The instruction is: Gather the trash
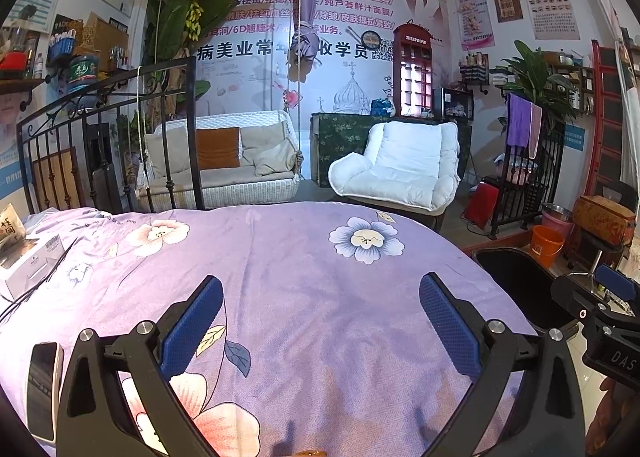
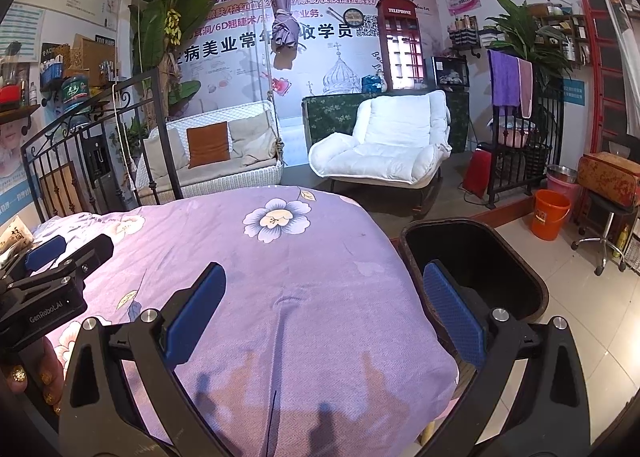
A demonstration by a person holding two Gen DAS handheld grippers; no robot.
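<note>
Nearest, the left gripper (image 1: pixel 320 321) hangs over the purple floral bedsheet (image 1: pixel 304 257) with its blue pads spread wide and nothing between them; the right gripper (image 2: pixel 324 309) is also wide open and empty, and its right pad stands in front of the black trash bin (image 2: pixel 480 253), just beside the right edge of the bed. By the left gripper's near left side lies a white phone-like device (image 1: pixel 42 389); it is probably not trash, so taking it by mistake is one risk. Further away at the left edge of the bed I see a white carton box (image 1: pixel 28 269) with a printed snack packet (image 1: pixel 10 225) behind it. These seem to be the trash to collect. They are well apart from the bin, so a loosely pinched packet could slip out on the way across the bed. The soft sheet may also be caught together with the box. Beyond the bed stand a white armchair (image 1: pixel 400 165) and an orange bucket (image 2: pixel 550 213).
</note>
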